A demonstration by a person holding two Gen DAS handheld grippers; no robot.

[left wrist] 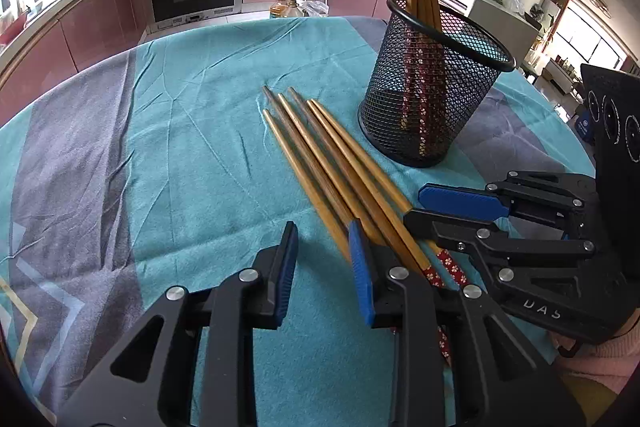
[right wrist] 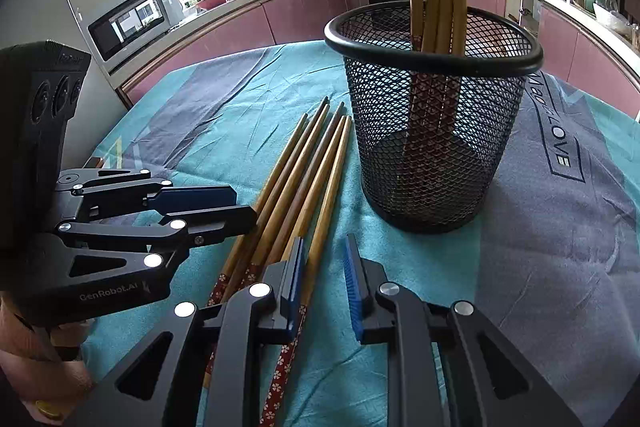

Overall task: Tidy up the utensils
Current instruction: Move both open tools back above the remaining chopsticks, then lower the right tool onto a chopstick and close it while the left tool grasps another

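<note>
Looking along your left gripper, you see its blue fingers a little way apart with only cloth between them. Nothing is pinched. Five chopsticks lie side by side on the teal cloth that covers the surface, and their red flowered ends run just beside the finger on the right. Behind them stands the black mesh cup with more chopsticks sticking up out of it. Your right gripper comes in from the right, close over the thick ends of the lying sticks.

Through the right camera, your right gripper also has its fingers a little way apart, pinching nothing. The chopsticks pass under and beside the finger on the left. The mesh cup stands near, just right of their thin tips. Your left gripper reaches in from the left, beside the sticks; you cannot tell if it touches them.
</note>
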